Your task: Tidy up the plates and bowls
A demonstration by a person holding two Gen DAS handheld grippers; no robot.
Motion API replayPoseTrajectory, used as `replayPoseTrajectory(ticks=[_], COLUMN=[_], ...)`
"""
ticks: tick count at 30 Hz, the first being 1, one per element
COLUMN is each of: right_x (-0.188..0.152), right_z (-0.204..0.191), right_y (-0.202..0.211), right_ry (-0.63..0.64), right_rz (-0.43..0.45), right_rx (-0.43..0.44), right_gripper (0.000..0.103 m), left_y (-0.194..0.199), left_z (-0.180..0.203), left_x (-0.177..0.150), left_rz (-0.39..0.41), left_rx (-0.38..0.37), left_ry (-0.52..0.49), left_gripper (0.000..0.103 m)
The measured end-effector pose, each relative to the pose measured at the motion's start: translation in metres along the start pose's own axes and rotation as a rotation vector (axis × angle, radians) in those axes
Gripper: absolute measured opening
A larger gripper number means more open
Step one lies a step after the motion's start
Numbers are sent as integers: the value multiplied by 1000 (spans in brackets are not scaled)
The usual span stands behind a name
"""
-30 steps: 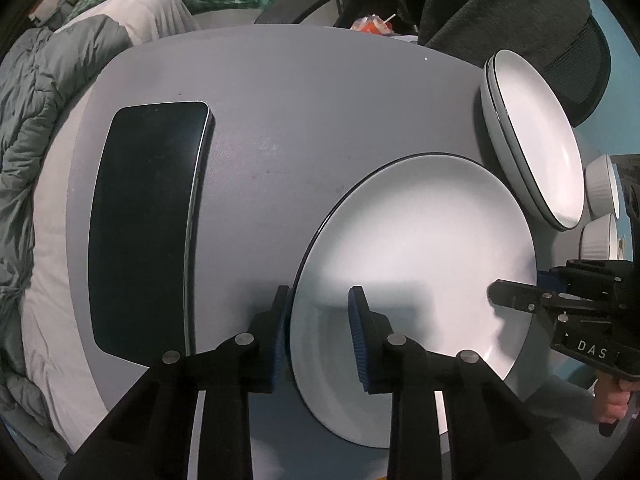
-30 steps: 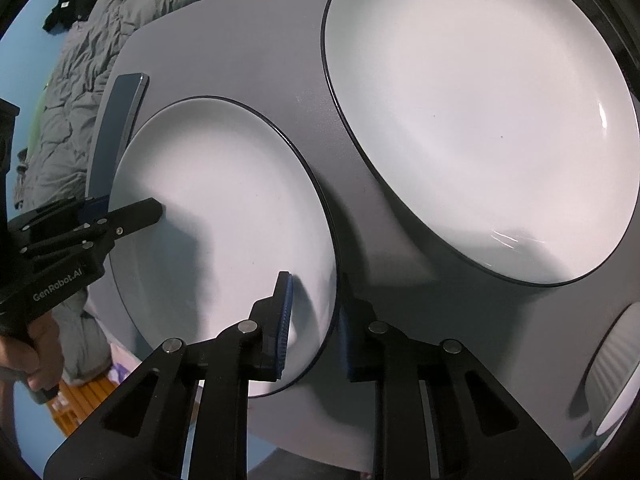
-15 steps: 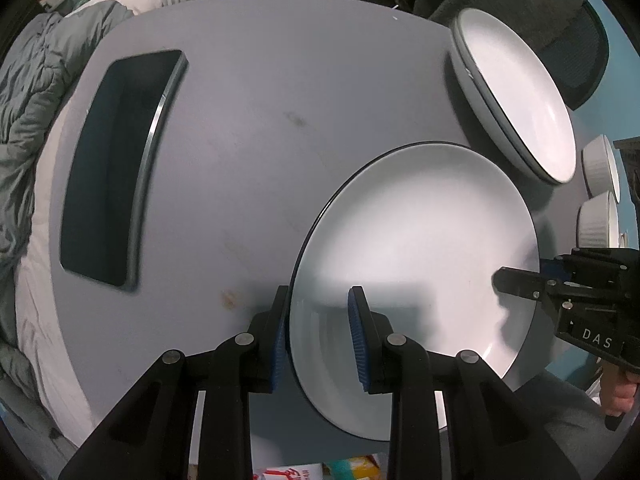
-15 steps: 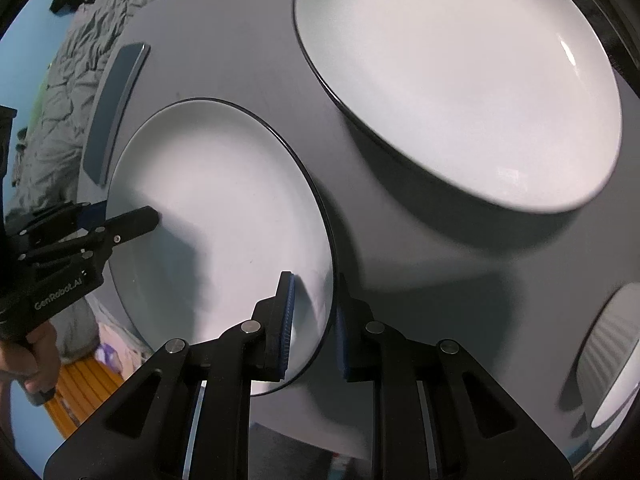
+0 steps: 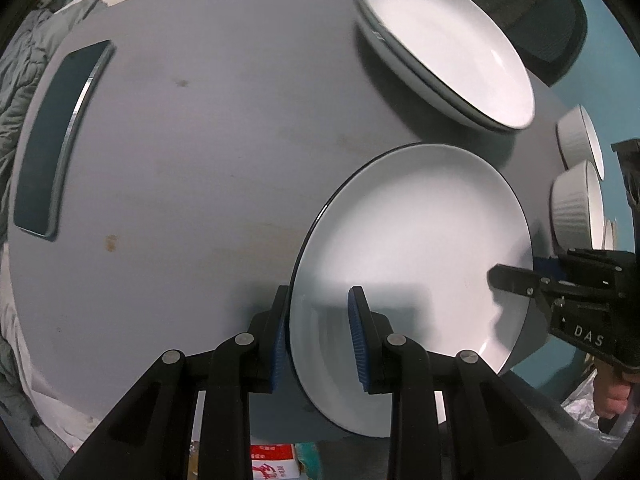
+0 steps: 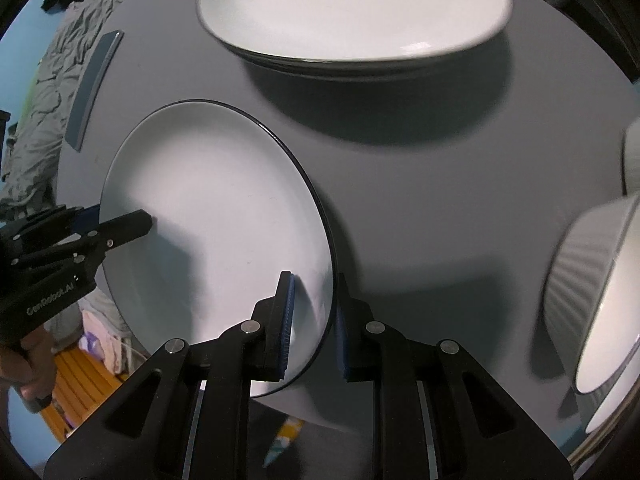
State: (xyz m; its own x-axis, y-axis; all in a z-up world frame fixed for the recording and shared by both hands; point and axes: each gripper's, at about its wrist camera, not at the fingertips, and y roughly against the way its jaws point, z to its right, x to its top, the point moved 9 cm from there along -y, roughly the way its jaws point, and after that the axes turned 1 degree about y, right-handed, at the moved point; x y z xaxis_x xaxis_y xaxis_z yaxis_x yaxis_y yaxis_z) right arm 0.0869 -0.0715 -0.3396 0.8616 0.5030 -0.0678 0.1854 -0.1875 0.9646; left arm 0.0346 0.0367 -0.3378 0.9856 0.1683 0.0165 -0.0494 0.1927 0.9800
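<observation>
A white plate with a dark rim (image 5: 416, 240) is held above the grey table (image 5: 220, 140) by both grippers, one on each side of its rim. My left gripper (image 5: 320, 336) is shut on its near edge. My right gripper (image 6: 312, 316) is shut on the opposite edge; the plate also shows in the right wrist view (image 6: 208, 208). A stack of white plates (image 5: 444, 40) sits at the table's far side, also in the right wrist view (image 6: 352, 4). White ribbed bowls (image 5: 576, 204) stand to the right, one close in the right wrist view (image 6: 592, 276).
A dark phone (image 5: 56, 136) lies on the table's left part. Grey bedding (image 6: 44, 80) lies beyond the table's left edge. A dark chair with clothes (image 5: 532, 12) stands behind the plate stack. Floor and clutter show below the table's front edge.
The held plate has risen off the table and moved toward the plate stack and bowls, carried by both grippers. The phone has slid further left in view.
</observation>
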Motion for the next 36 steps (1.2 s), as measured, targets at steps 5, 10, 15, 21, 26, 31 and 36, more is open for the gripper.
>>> replayPoseTrajectory(ticks=[5, 10, 15, 21, 26, 31, 36], right_x=[-2, -1, 2, -6, -21, -28, -38], right_z=[14, 28, 32, 34, 43, 50, 54], right_y=[3, 6, 6, 7, 6, 8, 8], right_ry=[-28, -74, -86, -88, -95, -112, -159], right_rz=[24, 42, 48, 58, 73, 96, 113], right_rx=[-20, -26, -39, -42, -47, -50, -35], right_gripper=[18, 18, 18, 19, 19, 19, 19], left_y=[-2, -3, -5, -6, -9, -13, -14], left_z=[25, 50, 55, 54, 61, 71, 77], left_x=[-4, -9, -7, 5, 19, 19, 19], left_rz=[-12, -22, -31, -38, -48, -58, -62], left_rx=[-27, -37, -41, -43, -37, -26, -18], left_ry=[-3, -25, -36, -47, -72, -82, -98], left_gripper=[28, 28, 28, 28, 28, 28, 28])
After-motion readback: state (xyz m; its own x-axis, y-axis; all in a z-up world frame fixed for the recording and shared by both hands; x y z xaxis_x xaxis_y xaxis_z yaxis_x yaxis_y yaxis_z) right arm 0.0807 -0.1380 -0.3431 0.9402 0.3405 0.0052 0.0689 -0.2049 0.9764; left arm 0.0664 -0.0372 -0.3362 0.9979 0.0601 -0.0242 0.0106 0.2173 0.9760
